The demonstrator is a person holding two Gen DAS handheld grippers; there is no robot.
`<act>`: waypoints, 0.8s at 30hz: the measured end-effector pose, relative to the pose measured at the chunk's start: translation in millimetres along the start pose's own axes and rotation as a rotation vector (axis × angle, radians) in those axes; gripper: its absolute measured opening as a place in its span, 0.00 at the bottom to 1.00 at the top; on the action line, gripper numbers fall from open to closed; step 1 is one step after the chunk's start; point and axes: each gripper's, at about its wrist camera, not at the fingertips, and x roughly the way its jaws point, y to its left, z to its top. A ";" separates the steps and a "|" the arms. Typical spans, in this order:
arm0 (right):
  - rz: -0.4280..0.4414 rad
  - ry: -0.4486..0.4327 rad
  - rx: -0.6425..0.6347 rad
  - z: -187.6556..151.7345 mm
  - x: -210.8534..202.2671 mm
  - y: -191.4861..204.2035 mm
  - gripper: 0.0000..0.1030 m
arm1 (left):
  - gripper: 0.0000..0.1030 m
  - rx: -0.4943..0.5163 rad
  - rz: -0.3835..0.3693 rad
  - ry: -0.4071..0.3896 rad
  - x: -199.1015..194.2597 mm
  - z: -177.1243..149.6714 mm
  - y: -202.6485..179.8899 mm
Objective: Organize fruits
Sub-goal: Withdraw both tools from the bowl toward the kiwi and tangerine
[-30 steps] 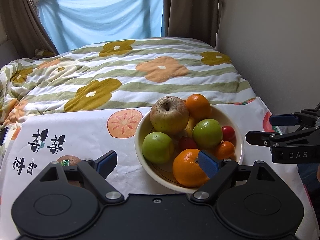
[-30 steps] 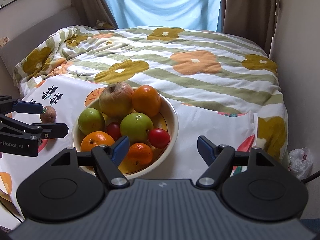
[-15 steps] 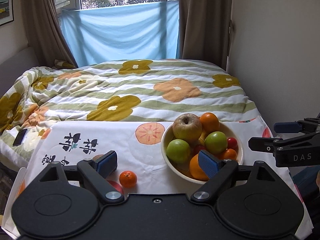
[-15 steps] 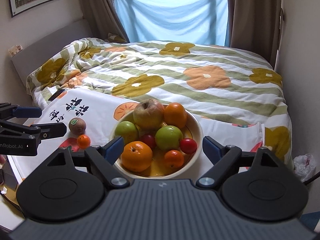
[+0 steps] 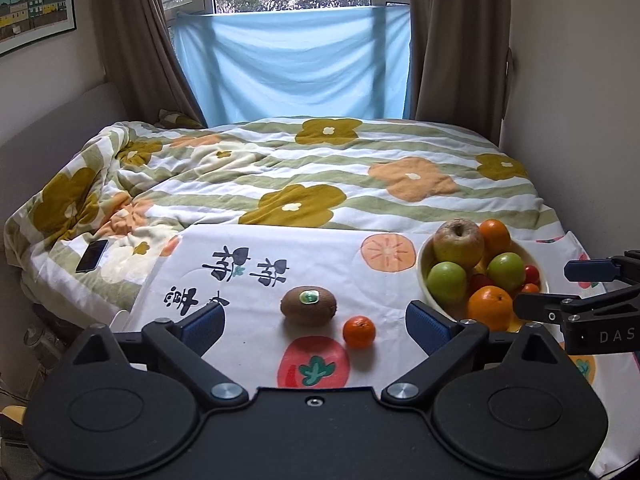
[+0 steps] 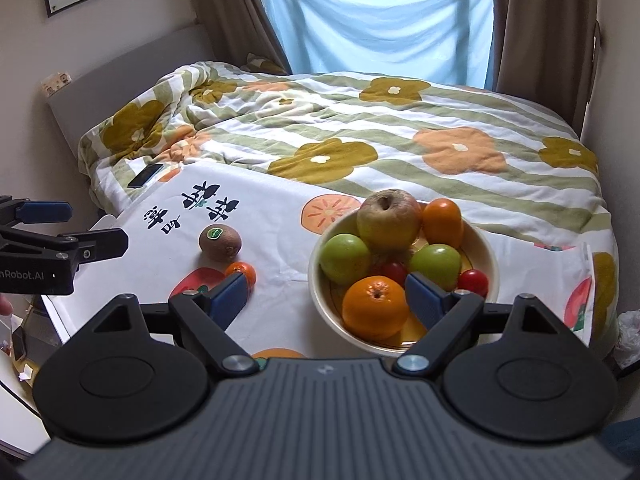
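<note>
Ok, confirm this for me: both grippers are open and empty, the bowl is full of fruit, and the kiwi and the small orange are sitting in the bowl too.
One thing is wrong: the kiwi and small orange are not in the bowl; they lie on the white cloth to its left, as the left wrist view shows. The rest stands: left gripper and right gripper are open and empty, and the bowl is full of fruit.

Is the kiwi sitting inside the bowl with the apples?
No, the kiwi lies on the white printed cloth outside the bowl, beside a small mandarin.
</note>
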 end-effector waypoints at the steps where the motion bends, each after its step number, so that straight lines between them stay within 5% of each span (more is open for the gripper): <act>1: -0.002 0.007 0.002 -0.8 2.5 5.5 0.98 | 0.97 0.005 0.001 0.009 3.3 -0.2 7.2; 9: -0.024 0.093 0.050 -5.4 34.1 45.8 0.98 | 0.97 0.056 -0.024 0.072 36.6 1.4 51.9; 24: -0.169 0.142 0.225 -26.6 99.3 90.0 0.98 | 0.96 0.212 -0.280 0.197 136.3 11.3 69.7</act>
